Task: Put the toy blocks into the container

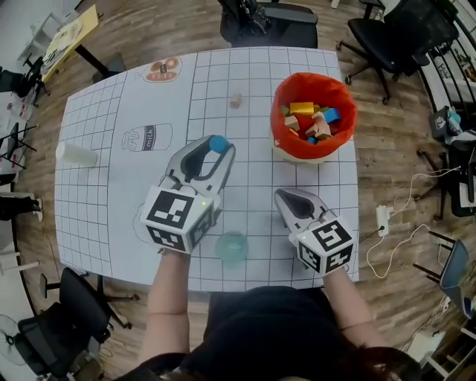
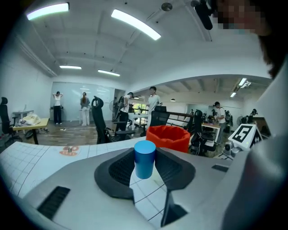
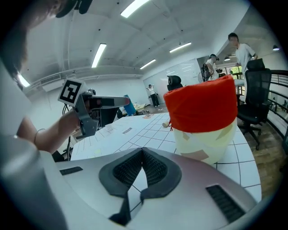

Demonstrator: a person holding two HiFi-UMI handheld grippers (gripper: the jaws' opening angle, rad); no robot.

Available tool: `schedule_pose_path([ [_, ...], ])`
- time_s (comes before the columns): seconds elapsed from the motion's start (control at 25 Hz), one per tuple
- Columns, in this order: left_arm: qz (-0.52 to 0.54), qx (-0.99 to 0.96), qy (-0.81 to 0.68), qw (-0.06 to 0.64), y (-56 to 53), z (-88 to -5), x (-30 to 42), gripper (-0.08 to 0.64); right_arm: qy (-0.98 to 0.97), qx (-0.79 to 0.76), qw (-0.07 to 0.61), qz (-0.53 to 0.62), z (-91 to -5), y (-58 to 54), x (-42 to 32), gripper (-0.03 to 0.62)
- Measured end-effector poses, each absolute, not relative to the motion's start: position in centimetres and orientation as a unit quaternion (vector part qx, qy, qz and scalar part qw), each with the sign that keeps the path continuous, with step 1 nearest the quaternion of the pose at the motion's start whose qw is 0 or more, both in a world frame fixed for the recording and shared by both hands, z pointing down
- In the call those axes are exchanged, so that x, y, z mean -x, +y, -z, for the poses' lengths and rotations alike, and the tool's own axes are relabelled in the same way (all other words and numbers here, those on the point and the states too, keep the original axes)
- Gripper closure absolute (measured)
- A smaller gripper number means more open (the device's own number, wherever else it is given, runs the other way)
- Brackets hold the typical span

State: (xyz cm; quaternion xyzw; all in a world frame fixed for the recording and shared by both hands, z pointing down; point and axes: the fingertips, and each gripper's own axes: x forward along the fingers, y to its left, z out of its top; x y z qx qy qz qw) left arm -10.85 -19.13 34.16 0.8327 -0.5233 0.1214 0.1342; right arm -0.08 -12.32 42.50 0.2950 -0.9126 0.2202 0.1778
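Note:
My left gripper (image 1: 217, 146) is shut on a blue cylinder block (image 1: 219, 143), held upright between the dark pads (image 2: 120, 167) above the gridded table (image 1: 111, 111). In the left gripper view the blue cylinder block (image 2: 144, 159) stands in front of the red-lined container (image 2: 167, 137). The container (image 1: 313, 115) sits at the table's far right with several coloured blocks inside. A small wooden block (image 1: 236, 100) lies on the table to its left. My right gripper (image 1: 285, 196) is shut with nothing in it, just short of the container (image 3: 202, 112).
A white cylinder (image 1: 77, 155) lies near the table's left edge. A translucent teal cup (image 1: 231, 248) stands near the front edge between my hands. Office chairs (image 1: 268, 22) ring the table, and a power strip (image 1: 383, 218) with cables lies on the floor at right.

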Motion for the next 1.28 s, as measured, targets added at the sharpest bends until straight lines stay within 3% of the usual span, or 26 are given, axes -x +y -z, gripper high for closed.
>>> schedule_pose_path([
  [0.24, -0.107, -0.871, -0.474, 0.07, -21.2, -29.8, 2.8, 0.408, -0.903, -0.322, 0.171, -0.226, -42.7, -12.7, -5.1, 0.577],
  [0.64, -0.118, -0.895, -0.429, 0.047, -24.3, -29.6, -5.5, 0.405, -0.881, -0.372, 0.157, -0.248, -43.4, -12.9, -12.2, 0.577],
  [1.0, -0.113, -0.884, -0.452, 0.04, -25.2, -30.3, -5.8, 0.374, -0.879, -0.375, 0.148, -0.255, -43.6, -13.0, -13.5, 0.577],
  [1.28, -0.115, -0.867, -0.482, 0.05, -23.6, -29.2, -3.2, 0.41, -0.891, -0.351, 0.142, -0.251, -42.4, -12.3, -12.3, 0.577],
])
